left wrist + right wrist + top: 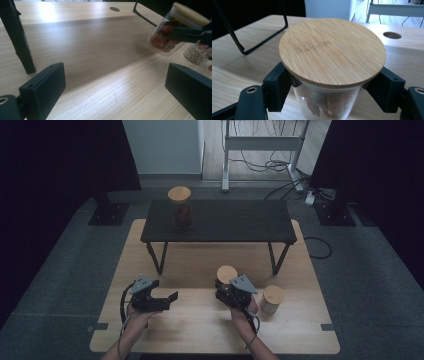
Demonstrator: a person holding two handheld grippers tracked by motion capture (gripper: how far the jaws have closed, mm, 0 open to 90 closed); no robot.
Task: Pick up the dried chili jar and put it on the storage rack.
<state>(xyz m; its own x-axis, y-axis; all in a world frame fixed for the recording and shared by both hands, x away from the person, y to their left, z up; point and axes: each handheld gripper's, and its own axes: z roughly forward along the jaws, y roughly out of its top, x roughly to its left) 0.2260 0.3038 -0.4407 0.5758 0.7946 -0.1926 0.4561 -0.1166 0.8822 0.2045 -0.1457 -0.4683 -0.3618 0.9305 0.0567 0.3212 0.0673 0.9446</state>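
Table point(200, 330): light wood, round hole near its far edge
Black stand point(235, 222): low, thin-legged, on the table
Far jar point(180, 207): wooden lid, upright on the stand's left part
Near jar point(271, 300): pale contents, on the table's right

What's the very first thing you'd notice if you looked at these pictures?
The glass jar with a round wooden lid, clamped in the right gripper above the pale wooden table, tilted, with reddish bits inside. Then a similar jar standing on the small black table farther back, and the left gripper with its jaws wide open and nothing between them.
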